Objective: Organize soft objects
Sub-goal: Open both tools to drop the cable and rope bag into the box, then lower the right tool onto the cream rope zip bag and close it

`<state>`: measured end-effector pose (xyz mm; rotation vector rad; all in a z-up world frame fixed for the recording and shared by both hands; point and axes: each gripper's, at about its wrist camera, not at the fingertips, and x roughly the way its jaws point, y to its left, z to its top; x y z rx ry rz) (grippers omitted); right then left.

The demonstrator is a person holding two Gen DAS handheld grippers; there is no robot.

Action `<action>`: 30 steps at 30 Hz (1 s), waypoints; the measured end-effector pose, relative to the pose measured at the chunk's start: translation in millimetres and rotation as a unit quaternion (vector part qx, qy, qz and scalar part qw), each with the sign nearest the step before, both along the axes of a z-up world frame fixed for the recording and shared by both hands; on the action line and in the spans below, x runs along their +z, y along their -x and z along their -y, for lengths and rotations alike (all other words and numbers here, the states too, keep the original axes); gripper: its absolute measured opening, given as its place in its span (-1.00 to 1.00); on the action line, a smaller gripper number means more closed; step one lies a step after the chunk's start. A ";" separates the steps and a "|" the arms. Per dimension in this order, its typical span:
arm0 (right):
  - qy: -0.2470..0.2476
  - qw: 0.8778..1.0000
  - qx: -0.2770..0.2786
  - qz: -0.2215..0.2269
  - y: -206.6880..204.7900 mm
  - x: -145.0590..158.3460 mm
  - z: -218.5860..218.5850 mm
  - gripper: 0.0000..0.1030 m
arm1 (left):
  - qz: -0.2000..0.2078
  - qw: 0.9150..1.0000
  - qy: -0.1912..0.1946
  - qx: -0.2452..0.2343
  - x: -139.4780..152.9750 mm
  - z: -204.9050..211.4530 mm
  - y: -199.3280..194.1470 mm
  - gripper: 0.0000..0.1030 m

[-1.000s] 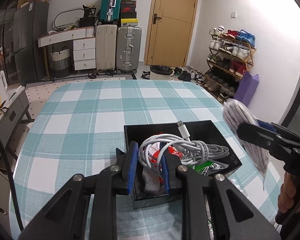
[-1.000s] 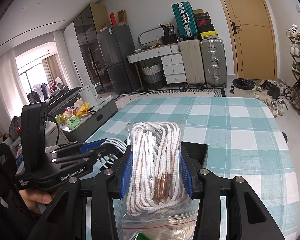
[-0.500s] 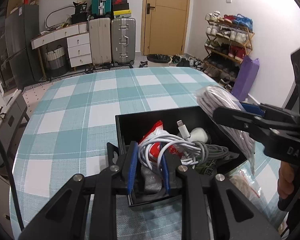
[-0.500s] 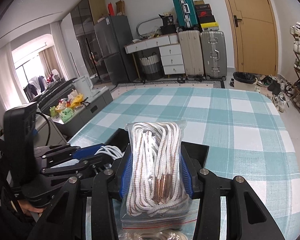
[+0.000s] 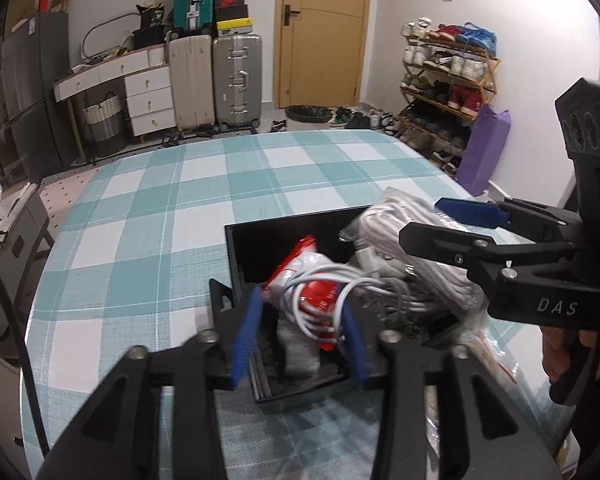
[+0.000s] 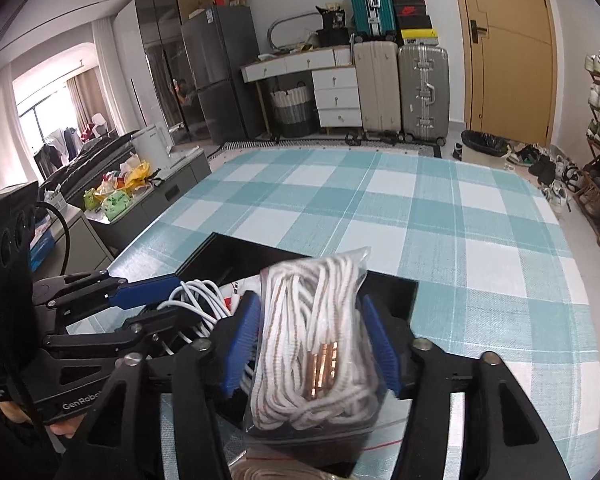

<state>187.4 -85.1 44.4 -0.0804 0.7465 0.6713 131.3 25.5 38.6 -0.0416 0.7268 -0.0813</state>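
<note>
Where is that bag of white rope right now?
The bag of white rope sits between the right gripper's fingers, over the black box, beside the white cable at the left gripper.
</note>
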 end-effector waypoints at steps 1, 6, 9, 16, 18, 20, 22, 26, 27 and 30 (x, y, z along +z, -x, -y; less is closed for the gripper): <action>-0.001 1.000 -0.006 0.005 1.9 1.7 3.2 0.33 | 0.003 1.000 0.001 -0.002 1.9 1.1 2.4 0.00; 0.004 1.000 -0.016 0.013 9.9 7.0 17.0 0.45 | 0.012 1.000 0.002 -0.005 7.4 3.0 12.4 0.10; 0.000 1.000 -0.020 0.014 17.5 8.9 25.4 0.56 | 0.018 1.000 0.002 0.000 10.2 2.3 20.7 0.50; -0.009 0.999 -0.028 0.024 40.4 15.1 40.8 0.98 | 0.043 0.998 0.030 0.016 16.2 -7.7 42.6 1.00; -0.009 0.999 -0.029 0.025 48.2 16.4 44.4 0.99 | 0.046 0.998 0.035 0.019 15.6 -10.3 47.2 1.00; -0.006 0.999 -0.028 0.023 55.3 16.5 47.2 0.99 | 0.045 0.998 0.036 0.024 13.4 -12.2 51.2 1.00; -0.002 0.999 -0.028 0.021 63.2 15.4 50.5 0.99 | 0.044 0.998 0.036 0.029 10.1 -13.4 55.5 1.00; 0.000 1.000 -0.028 0.008 74.6 6.5 56.6 0.99 | 0.039 0.998 0.035 0.034 3.6 -12.1 60.0 1.00; 0.003 1.000 -0.027 0.003 77.0 2.7 57.5 0.99 | 0.039 0.998 0.034 0.034 1.9 -11.4 61.1 1.00; 0.008 1.000 -0.022 -0.008 81.1 -6.1 59.4 0.99 | 0.035 0.998 0.024 0.035 -3.8 -6.7 64.1 1.00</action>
